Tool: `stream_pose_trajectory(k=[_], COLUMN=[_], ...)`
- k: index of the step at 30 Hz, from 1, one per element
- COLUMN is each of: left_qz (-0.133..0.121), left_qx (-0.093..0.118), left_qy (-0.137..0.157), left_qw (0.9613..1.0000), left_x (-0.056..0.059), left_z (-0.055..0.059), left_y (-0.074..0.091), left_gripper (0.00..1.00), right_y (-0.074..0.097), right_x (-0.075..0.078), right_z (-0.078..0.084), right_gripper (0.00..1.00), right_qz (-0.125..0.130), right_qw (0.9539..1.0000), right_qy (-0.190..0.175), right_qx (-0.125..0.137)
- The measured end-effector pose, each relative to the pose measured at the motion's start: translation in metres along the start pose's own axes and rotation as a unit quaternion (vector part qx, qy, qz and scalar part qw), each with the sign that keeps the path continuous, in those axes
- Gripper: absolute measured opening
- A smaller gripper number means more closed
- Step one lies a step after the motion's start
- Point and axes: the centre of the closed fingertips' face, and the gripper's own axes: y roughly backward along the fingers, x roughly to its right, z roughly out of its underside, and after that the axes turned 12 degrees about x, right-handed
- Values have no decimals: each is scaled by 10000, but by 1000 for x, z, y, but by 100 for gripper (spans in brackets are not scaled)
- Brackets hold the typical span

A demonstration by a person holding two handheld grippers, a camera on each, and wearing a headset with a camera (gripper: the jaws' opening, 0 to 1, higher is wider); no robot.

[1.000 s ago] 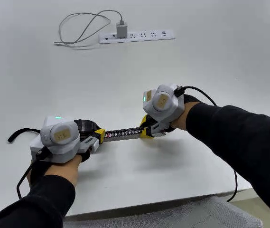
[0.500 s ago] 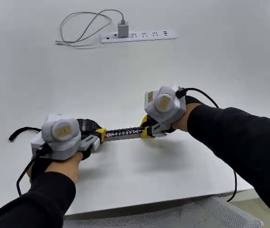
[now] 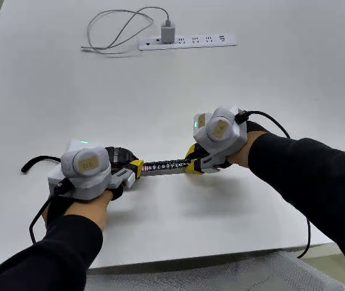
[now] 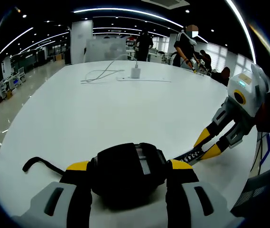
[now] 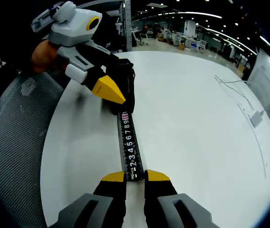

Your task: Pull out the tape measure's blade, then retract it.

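Pull-out looking partway at lower centre: left claw (image 3: 130,173) is clamping tape measure (image 3: 116,159), right claw (image 5: 135,176) is pinching blade (image 5: 128,142) tip, retract outstanding.

Head view from above, gripper views face-to-face along blade (image 5: 127,142)

So it's a big white table (image 3: 233,79), plain matte top, loads of bare space. Way at the far side a white power strip (image 3: 187,41) lies flat with a white charger (image 3: 168,32) plugged into it, and the charger's grey cable (image 3: 117,27) loops loosely on the surface to its left. Near the front left, the tape measure's (image 3: 117,156) black strap (image 3: 36,162) trails on the tabletop.
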Motion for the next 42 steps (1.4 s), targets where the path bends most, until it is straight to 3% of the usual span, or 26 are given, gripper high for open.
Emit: stream_pose_trajectory(k=[29,35,42], left_qz=[25,14,28], left_qx=[66,76,91], left_qy=[17,43,37], left_qw=[10000,10000,9999], left_x=[0,0,-1], left_z=[0,0,0], left_y=[1,1,0], left_gripper=[58,58,58], right_y=[-3,-3,-5], right_x=[-1,0,-1], right_z=[-4,-5,-7], right_gripper=[10,10,10], right_qz=[-1,27,-9], right_qw=[9999,9996,9998], right_qy=[-45,-230,-105], right_qx=[117,150,141])
